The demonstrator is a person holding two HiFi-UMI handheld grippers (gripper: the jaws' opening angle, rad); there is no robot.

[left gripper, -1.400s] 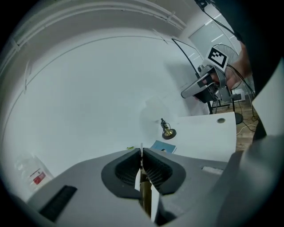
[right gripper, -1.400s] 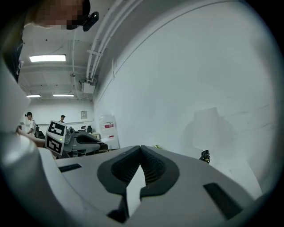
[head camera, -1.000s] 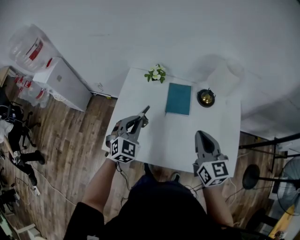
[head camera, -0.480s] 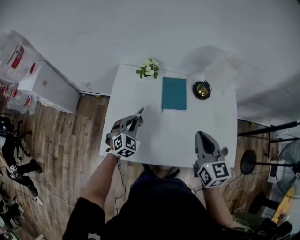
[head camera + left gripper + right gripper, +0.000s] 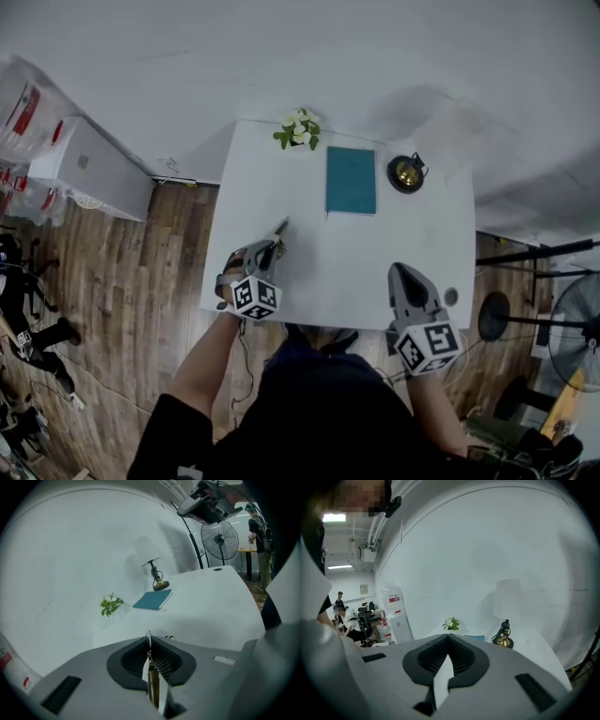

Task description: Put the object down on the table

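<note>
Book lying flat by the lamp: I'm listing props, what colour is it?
Teal; the flat rectangular book shows best in the head view.

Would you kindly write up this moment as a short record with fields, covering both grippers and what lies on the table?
left gripper: shut on a slim pen-like object, above the near left part of the table
object touching table: cannot tell
right gripper: shut, nothing between its jaws, at the table's near right edge
far side of table: small plant, teal notebook, lamp, left to right in the head view
task state: object not yet released
</note>
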